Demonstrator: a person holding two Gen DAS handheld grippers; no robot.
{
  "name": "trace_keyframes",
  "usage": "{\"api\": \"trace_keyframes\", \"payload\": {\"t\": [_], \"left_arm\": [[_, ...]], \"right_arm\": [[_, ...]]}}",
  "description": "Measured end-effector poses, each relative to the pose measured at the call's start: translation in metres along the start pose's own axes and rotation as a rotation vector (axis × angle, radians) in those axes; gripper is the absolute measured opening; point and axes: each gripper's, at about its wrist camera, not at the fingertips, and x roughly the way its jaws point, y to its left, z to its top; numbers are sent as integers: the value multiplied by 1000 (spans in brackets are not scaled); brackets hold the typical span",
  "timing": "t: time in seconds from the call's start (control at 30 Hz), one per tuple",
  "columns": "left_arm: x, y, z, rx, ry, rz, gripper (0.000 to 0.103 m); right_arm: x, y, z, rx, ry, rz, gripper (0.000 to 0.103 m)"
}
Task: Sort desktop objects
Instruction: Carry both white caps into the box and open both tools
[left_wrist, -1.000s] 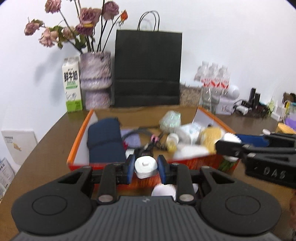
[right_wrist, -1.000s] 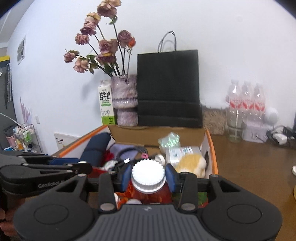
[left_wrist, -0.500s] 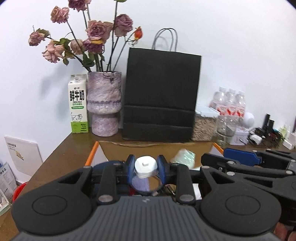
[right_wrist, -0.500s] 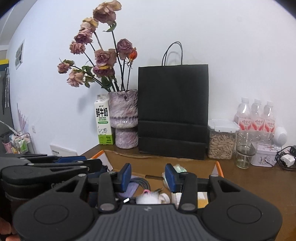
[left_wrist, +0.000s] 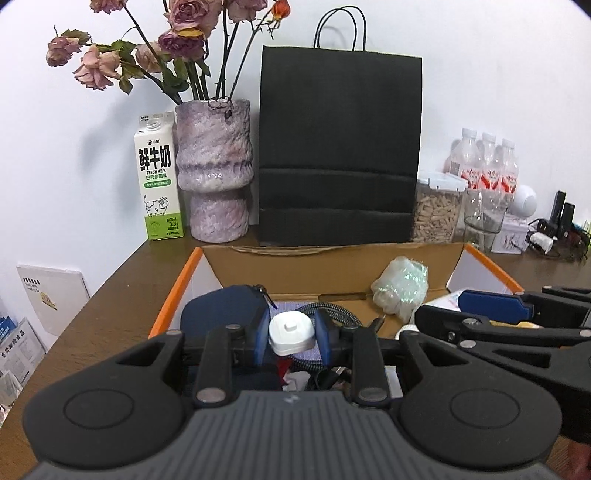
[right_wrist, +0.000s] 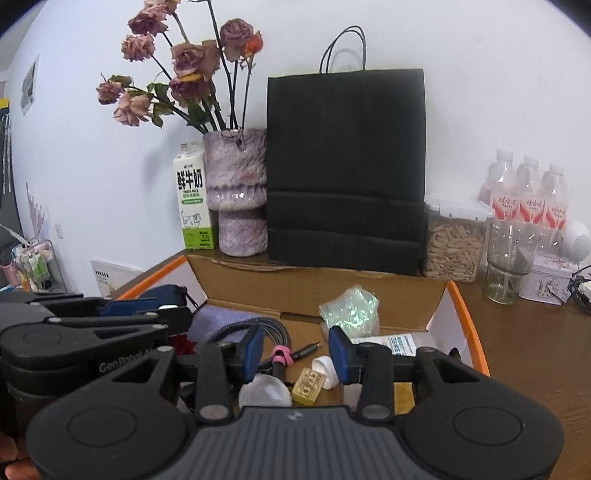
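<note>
Even, bright indoor light fills both sharp views, the flowers (left_wrist: 155, 55) cast soft shadows on the white wall (left_wrist: 498, 74), and fisheye distortion darkens the corners.

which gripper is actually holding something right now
The left gripper: its fingers clamp a small white cap-like piece. The right gripper has nothing between its fingers, only the clutter in the box below.
</note>
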Motion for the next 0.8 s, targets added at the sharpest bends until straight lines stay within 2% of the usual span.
{"api": "trace_keyframes", "payload": {"t": [0.3, 0.33, 0.4, 0.43, 0.5, 0.57, 0.6, 0.67, 0.73, 0.8], "left_arm": [[0, 5, -1, 7, 2, 1, 28], [0, 5, 0, 11, 1, 4, 28], [-3, 6, 1, 18, -9, 15, 31], [-4, 6, 1, 22, -15, 17, 35], [-7, 7, 3, 27, -25, 24, 48], [-9, 7, 4, 31, -38, 42, 70], [-11, 8, 5, 33, -47, 53, 75], [-15, 8, 7, 32, -60, 65, 94], [-19, 10, 9, 28, -77, 81, 103], [-24, 13, 11, 18, -91, 81, 103]], "right_arm": [[2, -3, -4, -4, 20, -13, 39], [2, -3, -4, -4, 21, -17, 42], [1, -4, -4, 1, 20, -24, 58], [0, -5, -3, 3, 17, -29, 62], [-3, -7, -2, 6, 7, -37, 79], [-6, -8, 0, 10, -4, -50, 88], [-8, -9, 2, 12, -9, -54, 89], [-11, -12, 4, 21, -16, -57, 92], [-16, -16, 6, 36, -28, -59, 97], [-22, -19, 8, 44, -40, -62, 98]]}}
